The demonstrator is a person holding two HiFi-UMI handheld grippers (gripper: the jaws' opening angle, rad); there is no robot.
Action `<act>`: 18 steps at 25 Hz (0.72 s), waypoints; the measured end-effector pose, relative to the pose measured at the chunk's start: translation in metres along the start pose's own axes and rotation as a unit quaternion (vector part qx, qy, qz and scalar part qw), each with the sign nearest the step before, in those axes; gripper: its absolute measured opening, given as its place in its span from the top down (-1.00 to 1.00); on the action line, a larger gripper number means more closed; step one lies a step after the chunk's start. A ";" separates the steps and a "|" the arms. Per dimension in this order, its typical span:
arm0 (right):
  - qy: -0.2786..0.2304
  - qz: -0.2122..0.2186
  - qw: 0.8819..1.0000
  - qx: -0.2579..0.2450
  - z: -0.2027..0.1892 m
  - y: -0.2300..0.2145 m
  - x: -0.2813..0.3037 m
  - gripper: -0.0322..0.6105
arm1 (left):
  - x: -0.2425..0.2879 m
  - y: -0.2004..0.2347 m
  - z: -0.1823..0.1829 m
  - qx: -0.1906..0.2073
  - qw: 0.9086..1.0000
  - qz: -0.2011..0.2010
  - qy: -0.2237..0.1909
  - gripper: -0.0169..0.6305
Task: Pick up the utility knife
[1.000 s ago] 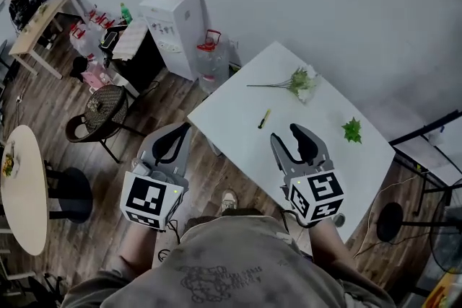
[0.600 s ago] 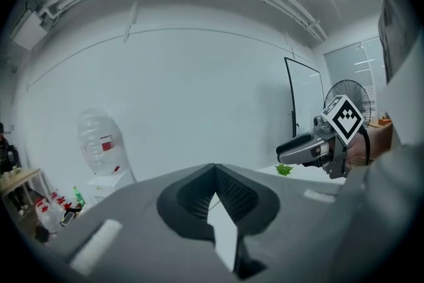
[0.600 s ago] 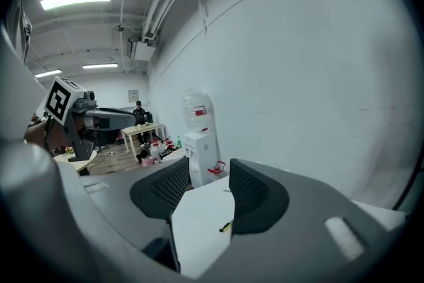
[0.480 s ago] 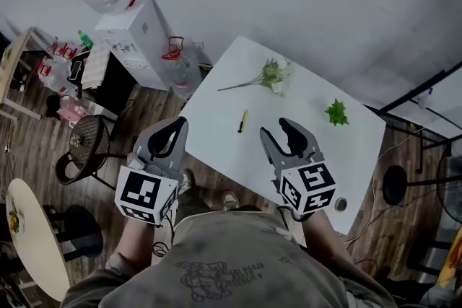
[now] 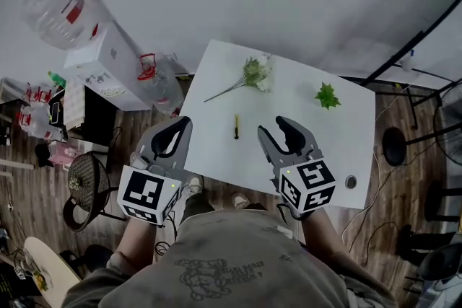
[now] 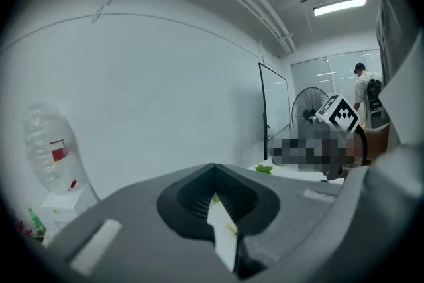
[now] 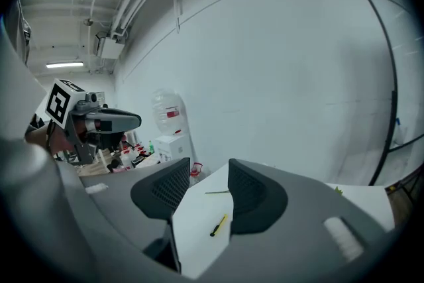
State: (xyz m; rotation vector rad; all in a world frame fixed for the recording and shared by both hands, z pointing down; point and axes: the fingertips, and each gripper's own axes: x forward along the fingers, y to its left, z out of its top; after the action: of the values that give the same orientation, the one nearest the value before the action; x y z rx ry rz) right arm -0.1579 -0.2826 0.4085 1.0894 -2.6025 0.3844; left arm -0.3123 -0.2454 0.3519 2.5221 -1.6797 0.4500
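- Utility knife (image 5: pixel 235 126) lies flat on the white table (image 5: pixel 216 101), toward its near side; untouched, and clear of both grippers
- Right gripper (image 5: pixel 273 128) hovers just right of the knife; jaws spread, having just eased a little closer, nothing between them
- Left gripper (image 5: pixel 182 128) hangs at the table's near-left edge; fingertips pressed together, empty
- Beyond the knife, a flower sprig (image 5: pixel 253 73); a green leaf (image 5: pixel 327 95) to its right

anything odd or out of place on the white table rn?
Nothing stands out. The yellow-and-black utility knife lies flat on the white rectangular table, apart from the white-flowered sprig and the small green leaf cluster. Nothing looks spilled or visibly damaged.
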 end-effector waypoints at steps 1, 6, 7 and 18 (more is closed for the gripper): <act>0.000 -0.012 1.000 0.004 0.001 0.002 0.001 0.26 | 0.002 0.005 0.001 0.003 1.000 -0.012 0.000 0.95; -0.006 -0.073 0.997 0.023 0.010 0.012 0.005 0.26 | 0.010 0.028 0.007 0.024 0.997 -0.073 -0.009 0.95; -0.007 -0.083 0.996 0.024 0.011 0.015 0.005 0.26 | 0.010 0.032 0.006 0.028 0.996 -0.083 -0.009 0.95; -0.014 -0.158 0.987 0.037 0.018 0.024 -0.002 0.27 | 0.012 0.056 0.002 0.048 0.988 -0.144 -0.008 0.95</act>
State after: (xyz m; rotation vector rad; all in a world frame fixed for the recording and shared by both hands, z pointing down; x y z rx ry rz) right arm -0.1767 -0.2711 0.3878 1.5141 -2.3983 0.3956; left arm -0.3587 -0.2790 0.3486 2.7841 -1.2956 0.4956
